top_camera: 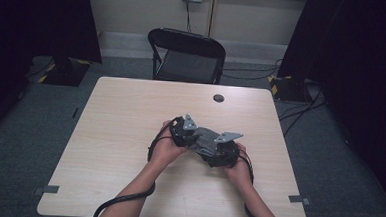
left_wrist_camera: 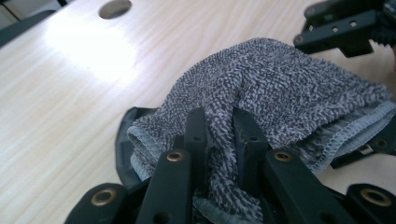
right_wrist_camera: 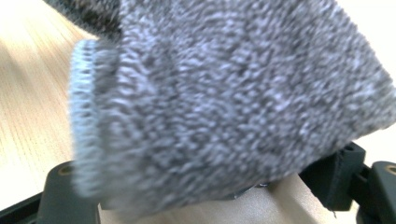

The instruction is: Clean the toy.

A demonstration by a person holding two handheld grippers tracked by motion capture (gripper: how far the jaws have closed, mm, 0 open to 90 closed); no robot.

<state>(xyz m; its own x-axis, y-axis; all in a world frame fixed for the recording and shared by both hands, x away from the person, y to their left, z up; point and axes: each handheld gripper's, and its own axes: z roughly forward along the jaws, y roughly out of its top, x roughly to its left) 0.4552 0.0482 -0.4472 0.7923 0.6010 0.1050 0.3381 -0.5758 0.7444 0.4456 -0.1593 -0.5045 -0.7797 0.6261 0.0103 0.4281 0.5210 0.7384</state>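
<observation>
1. Pinching a fold of the grey towel [left_wrist_camera: 280,93], the left gripper [left_wrist_camera: 219,135] has its jaws clenched on the cloth at the lower middle of the left gripper view; keep that bite firm, since the pile looks thick and springy and could creep out.
2. Sitting bunched between the two hands at the centre of the high view, the towel [top_camera: 204,139] lies over the pale wooden table [top_camera: 124,135], below the round cable hole [top_camera: 218,98].
3. Judging the right gripper [top_camera: 224,151] is harder: the towel [right_wrist_camera: 224,102] drapes across the right gripper view and hides its jaws. They seem to stand wide, but I cannot tell whether they press on cloth.
4. Settle that side before pulling: get a stitched hem edge [right_wrist_camera: 86,116] squarely between the jaws, not a loose lump.
5. Draw the hands apart slowly and level, so the cloth spreads rather than twists.
6. Watch the trailing cable [top_camera: 126,199] at lower left; it could snag the cloth.
</observation>
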